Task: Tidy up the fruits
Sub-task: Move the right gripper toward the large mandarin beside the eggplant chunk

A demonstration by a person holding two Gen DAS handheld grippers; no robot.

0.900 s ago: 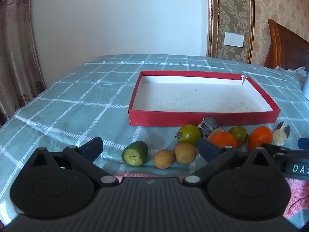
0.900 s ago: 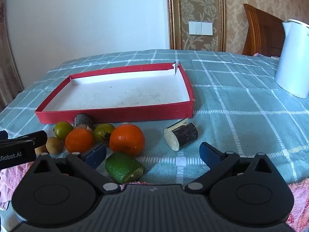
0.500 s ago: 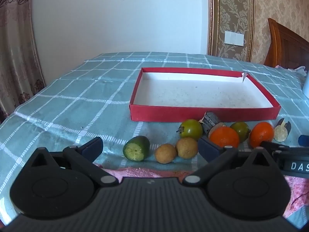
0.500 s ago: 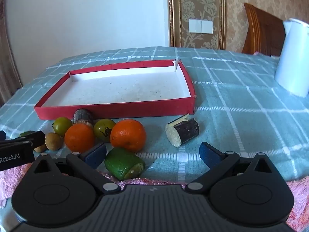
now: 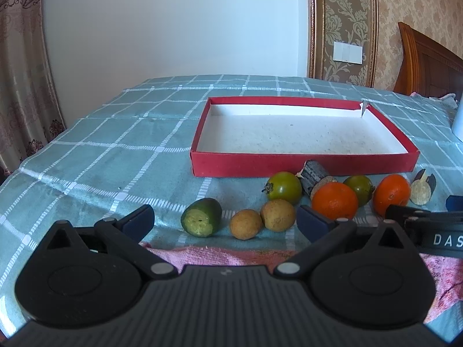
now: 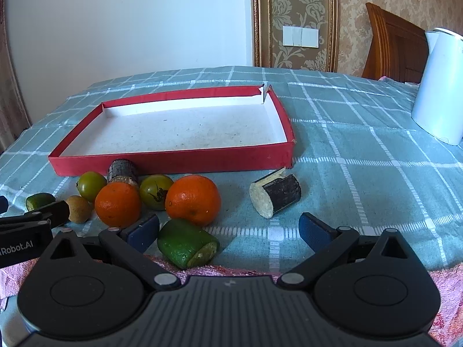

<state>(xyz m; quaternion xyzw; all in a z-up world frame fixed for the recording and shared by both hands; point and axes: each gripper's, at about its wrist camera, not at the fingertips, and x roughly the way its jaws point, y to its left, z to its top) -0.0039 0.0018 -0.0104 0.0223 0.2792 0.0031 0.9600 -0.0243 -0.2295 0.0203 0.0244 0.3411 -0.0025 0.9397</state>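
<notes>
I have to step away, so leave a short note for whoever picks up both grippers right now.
Left gripper: open, holding nothing, low over the near table edge.
Right gripper: open, holding nothing.
Red tray: nothing in it yet.
All produce sits on the tablecloth in front of the tray: two oranges, two green tomatoes, two small brown fruits, two green cut pieces, two dark-skinned cut pieces.
Done: nothing moved.
Left: every piece still to sort into the tray.
</notes>
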